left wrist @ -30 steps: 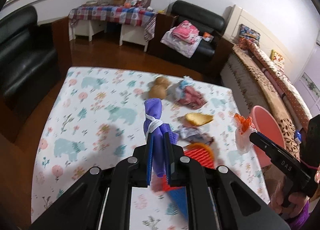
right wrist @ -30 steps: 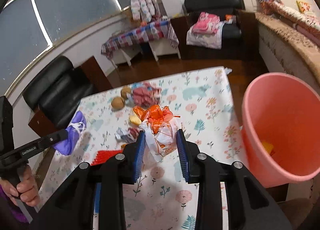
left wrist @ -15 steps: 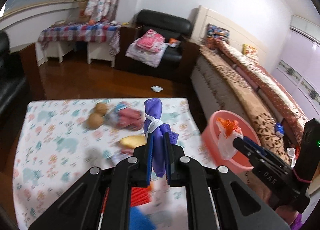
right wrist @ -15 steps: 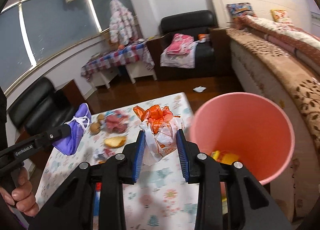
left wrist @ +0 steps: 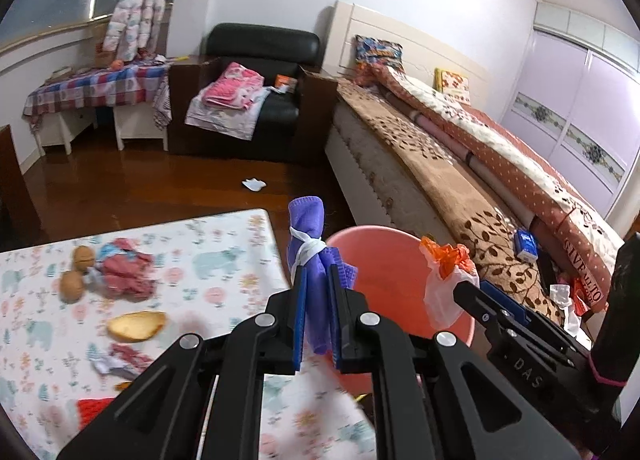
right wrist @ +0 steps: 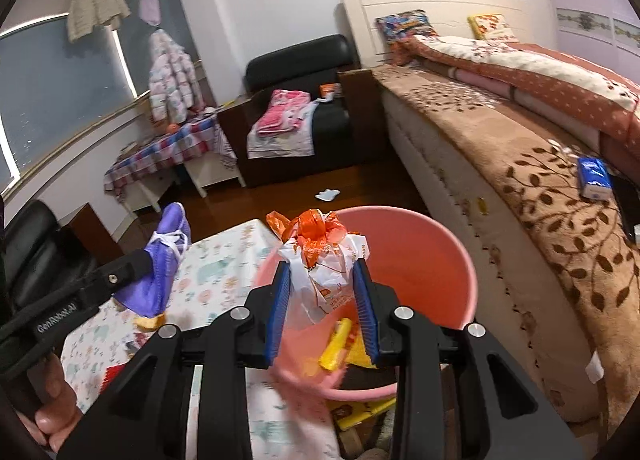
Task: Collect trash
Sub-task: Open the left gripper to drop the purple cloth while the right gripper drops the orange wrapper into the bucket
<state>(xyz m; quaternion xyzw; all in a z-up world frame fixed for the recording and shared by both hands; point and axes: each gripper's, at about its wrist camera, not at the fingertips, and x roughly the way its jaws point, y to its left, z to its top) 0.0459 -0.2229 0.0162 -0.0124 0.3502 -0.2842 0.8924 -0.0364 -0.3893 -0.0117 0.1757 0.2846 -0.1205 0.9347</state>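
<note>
Right claw (right wrist: 322,296) pinching bag (right wrist: 324,260) directly over bucket (right wrist: 448,260), nearer; left claw (left wrist: 318,296) pinching cloth (left wrist: 308,236) upright, bucket just ahead-right.

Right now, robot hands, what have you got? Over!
Left gripper shut on purple cloth bundle. Right gripper shut on white-and-orange plastic bag, over pink bin. Nothing blocking the bin.

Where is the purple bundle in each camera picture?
Left wrist: purple bundle at center, clamped in the left tool.
Right wrist: purple bundle at left, beside the flowery table.
Shared landmark: pink bucket, at right of the bundle in both.
</note>
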